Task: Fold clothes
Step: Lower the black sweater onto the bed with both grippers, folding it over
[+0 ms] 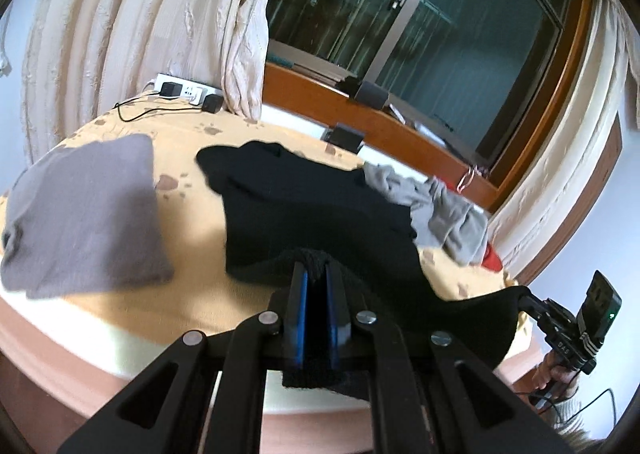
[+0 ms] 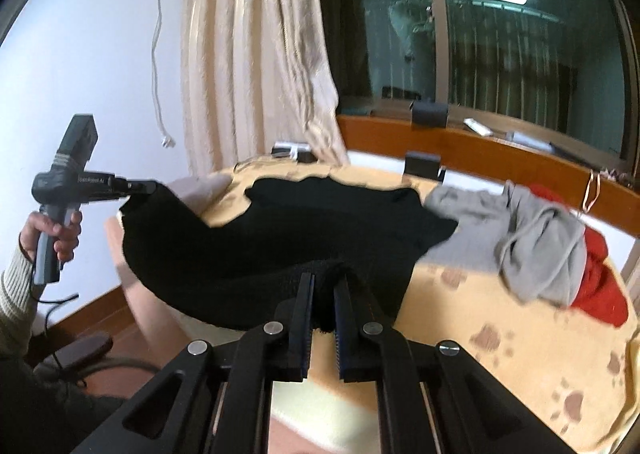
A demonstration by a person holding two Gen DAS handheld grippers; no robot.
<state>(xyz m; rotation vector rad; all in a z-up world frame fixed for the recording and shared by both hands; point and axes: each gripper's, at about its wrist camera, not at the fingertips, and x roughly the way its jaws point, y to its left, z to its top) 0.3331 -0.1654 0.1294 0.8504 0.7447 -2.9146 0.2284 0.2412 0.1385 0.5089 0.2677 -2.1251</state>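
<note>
Left wrist view shows the left hand-held gripper [image 1: 316, 274] with its jaws narrow and pinched on the near edge of the black garment [image 1: 304, 206], which I take as the landmark. Right wrist view shows the right hand-held gripper [image 2: 325, 286] pinched in the same way on another part of that near edge, so the hem hangs between the two grips, above the edge of the bed [image 1: 192, 254]. The far part of the black garment lies on the yellow paw-print cover of the bed. To the left of the black garment there is a folded grey garment [image 1: 80, 214]; to its right, touching it, lies a crumpled light grey garment [image 1: 440, 210], and beyond that a red cloth [image 1: 492, 260]. Behind the black garment are the wooden window ledge [image 1: 360, 114] and a beige curtain [image 1: 160, 14]. I judge that the step in hand is to lift the near edge for the first fold. The next move probably asks both grips to carry the edge together toward the far side, keeping it stretched and level, and to lay it down without wrinkles before opening.
</note>
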